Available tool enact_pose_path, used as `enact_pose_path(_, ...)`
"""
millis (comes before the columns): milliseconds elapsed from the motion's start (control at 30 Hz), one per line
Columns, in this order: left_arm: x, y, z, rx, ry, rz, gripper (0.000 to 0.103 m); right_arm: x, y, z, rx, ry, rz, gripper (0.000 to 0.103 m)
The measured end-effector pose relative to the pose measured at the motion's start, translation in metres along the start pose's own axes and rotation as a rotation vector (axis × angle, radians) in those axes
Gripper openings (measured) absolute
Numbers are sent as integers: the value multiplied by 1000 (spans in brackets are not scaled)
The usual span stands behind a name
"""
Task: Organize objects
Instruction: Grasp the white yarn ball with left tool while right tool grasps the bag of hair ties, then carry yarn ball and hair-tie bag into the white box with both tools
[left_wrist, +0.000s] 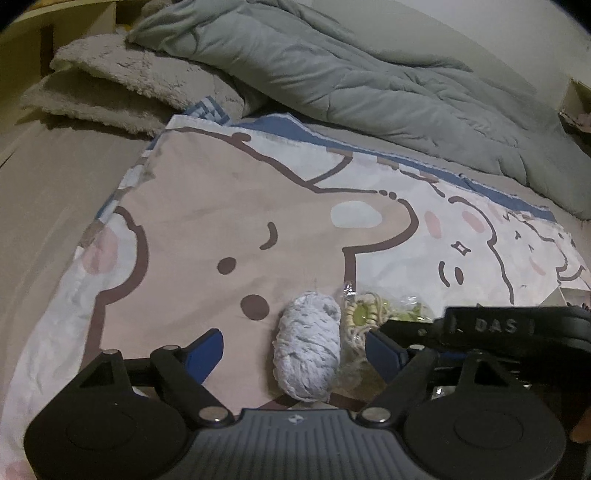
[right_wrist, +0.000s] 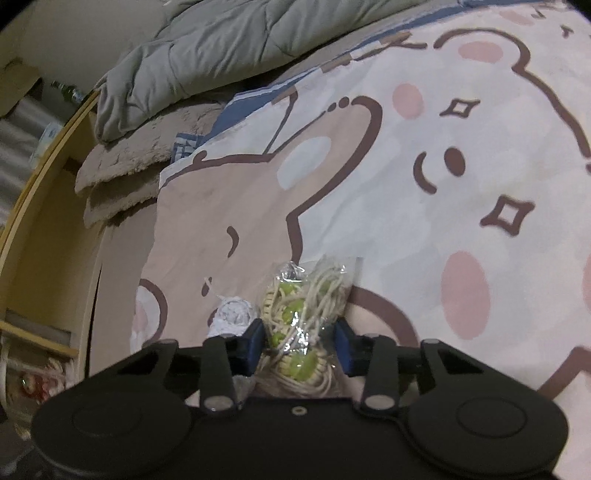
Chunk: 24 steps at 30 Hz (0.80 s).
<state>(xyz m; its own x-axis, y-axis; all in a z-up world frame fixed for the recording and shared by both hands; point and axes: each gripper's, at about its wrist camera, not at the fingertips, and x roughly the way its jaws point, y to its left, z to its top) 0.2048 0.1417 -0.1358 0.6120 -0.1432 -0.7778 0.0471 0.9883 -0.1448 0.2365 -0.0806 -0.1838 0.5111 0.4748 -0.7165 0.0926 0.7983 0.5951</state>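
Note:
A pale grey-white ball of yarn (left_wrist: 308, 354) lies on the cartoon bear bedsheet (left_wrist: 207, 221) between the fingers of my left gripper (left_wrist: 295, 350), which is open around it without touching. Right beside it lies a clear plastic bag of cream cord and green beads (left_wrist: 364, 317). In the right wrist view my right gripper (right_wrist: 300, 345) straddles that bag (right_wrist: 301, 314), its blue pads close on both sides; I cannot tell whether they press it. The yarn ball (right_wrist: 232, 314) sits just left of the right gripper. The right gripper's black body (left_wrist: 498, 332) shows in the left wrist view.
A rumpled grey-green duvet (left_wrist: 332, 74) lies across the far side of the bed. A folded fuzzy beige blanket (left_wrist: 122, 88) sits at the far left. A wooden bed frame and shelf (right_wrist: 40, 206) run along the left edge in the right wrist view.

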Motion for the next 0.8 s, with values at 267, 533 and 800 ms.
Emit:
enact_pose_path(267,18,-12,1,12,57,7,84,-20,-5,11,-119,27,-24,37)
enact_pose_path(533,33,-14,1,-32,103,17,60,-33,-14,17,-219,58,-54,37)
enact_pose_path(800,42,-11,0,-87,155,43,43,-37,-17,18,-256,69,-57,37)
